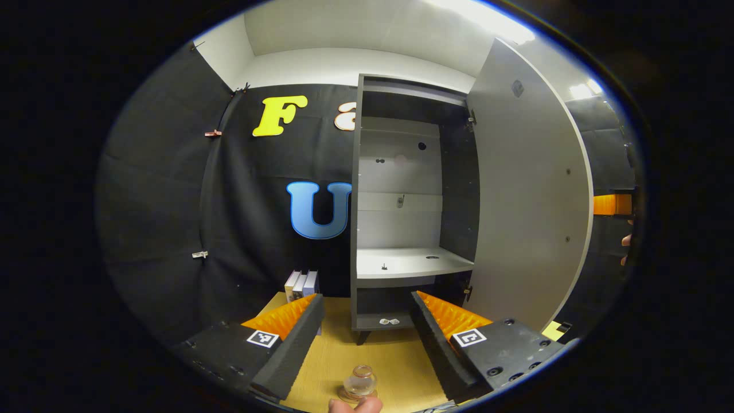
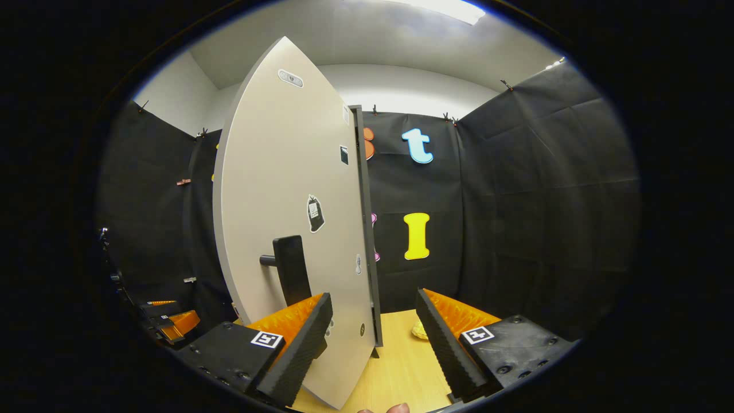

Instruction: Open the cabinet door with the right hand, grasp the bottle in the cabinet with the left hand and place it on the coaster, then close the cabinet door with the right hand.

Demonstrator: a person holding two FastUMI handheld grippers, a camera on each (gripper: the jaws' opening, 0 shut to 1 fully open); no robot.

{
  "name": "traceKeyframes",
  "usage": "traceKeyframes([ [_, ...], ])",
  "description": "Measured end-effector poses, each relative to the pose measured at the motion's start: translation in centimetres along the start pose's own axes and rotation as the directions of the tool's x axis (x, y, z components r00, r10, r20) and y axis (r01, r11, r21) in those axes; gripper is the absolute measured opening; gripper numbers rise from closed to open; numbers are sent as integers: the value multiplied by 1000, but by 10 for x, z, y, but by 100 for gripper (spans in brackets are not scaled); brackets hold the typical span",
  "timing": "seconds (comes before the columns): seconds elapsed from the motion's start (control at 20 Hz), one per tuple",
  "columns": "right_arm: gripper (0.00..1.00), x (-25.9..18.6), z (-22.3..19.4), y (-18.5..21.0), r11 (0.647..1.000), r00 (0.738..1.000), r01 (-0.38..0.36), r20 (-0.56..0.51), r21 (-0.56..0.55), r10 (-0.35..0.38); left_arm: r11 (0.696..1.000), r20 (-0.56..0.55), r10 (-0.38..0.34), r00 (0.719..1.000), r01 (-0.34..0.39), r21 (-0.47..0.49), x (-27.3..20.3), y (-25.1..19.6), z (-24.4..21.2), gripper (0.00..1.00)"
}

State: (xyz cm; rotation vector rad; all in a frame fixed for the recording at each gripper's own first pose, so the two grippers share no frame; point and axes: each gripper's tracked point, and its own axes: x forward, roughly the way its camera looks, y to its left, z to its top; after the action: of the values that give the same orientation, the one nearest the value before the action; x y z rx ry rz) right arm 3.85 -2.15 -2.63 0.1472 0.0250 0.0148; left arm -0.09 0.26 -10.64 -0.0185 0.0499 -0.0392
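Bottle (image 1: 359,382) stands on the coaster (image 1: 351,396), near table (image 1: 395,358) edge, between my left gripper (image 1: 367,327) fingers; jaws wide, empty. Right gripper (image 2: 373,332) jaws wide, empty, straddling the open cabinet door (image 2: 275,189) edge, handle (image 2: 289,269) left. Risk: a fast swing rocks the cabinet (image 1: 401,201); left withdrawal clips bottle.

No wording, brand or number can be read. Square black-and-white coded markers (image 1: 262,338) sit on the fingers at the bottom of both views. Small stickers (image 2: 314,213) on the cabinet door (image 2: 275,189), centre-left of the right gripper view, are too small to make out.
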Motion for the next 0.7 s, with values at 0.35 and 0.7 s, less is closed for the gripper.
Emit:
traceKeyframes([
  [0.35,97,13,-8,42,996,997,-74,-11,52,75,1000,-1,28,1000,-28,12,-13,15,0,94],
  [0.7,98,32,-17,92,986,988,-150,-32,65,153,999,-9,44,999,-44,18,-22,17,-1,94],
])
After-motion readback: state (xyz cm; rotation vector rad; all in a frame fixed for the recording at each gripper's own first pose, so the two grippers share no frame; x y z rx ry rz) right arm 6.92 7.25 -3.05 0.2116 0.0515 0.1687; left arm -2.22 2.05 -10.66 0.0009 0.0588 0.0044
